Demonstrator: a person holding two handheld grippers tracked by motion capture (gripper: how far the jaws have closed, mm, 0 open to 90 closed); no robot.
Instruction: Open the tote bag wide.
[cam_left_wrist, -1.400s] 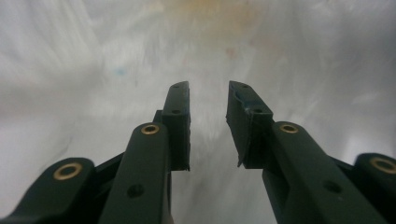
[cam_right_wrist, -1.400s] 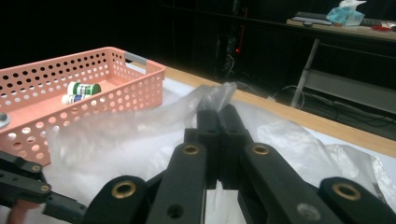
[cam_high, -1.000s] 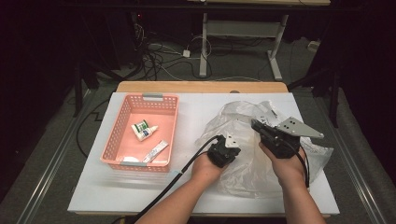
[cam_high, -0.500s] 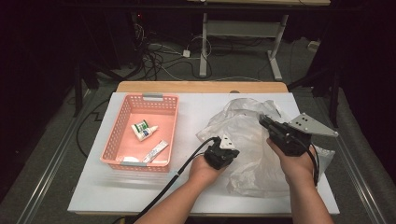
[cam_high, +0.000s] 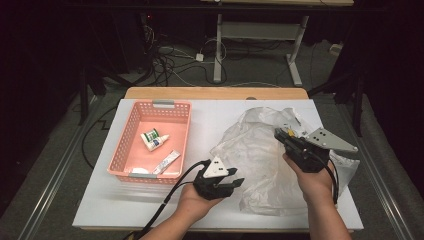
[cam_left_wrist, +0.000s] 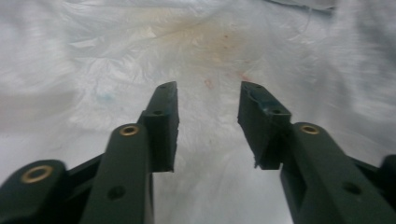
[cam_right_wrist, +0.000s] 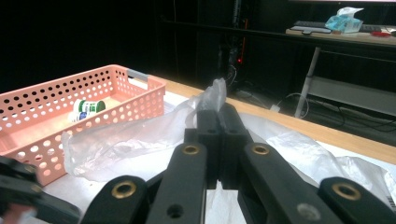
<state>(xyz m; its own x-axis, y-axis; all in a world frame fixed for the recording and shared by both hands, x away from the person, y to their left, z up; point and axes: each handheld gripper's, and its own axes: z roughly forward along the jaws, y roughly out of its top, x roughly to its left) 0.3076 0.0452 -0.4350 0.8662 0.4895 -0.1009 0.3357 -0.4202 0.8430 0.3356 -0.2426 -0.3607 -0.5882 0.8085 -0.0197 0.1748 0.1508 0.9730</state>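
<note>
The right gripper (cam_right_wrist: 218, 109) pinches a fold of the crumpled clear plastic bag (cam_high: 260, 155) on the white surface (cam_high: 215, 117); the left gripper (cam_high: 227, 182), jaws just parted and empty, hovers beside it. One-sided tension could tear the film or slip it free.

Bare table (cam_high: 220, 117) between basket (cam_high: 150, 142), bag (cam_high: 260, 155)

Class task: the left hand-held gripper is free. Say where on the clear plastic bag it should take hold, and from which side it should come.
Probably the near left edge of the plastic bag, approached low from the basket side. The film lies crumpled there with raised folds that open jaws can close on, and it is nearest the left hand-held gripper. The right hand-held gripper already pinches a fold farther right, so a left-edge grip could spread the bag.
</note>
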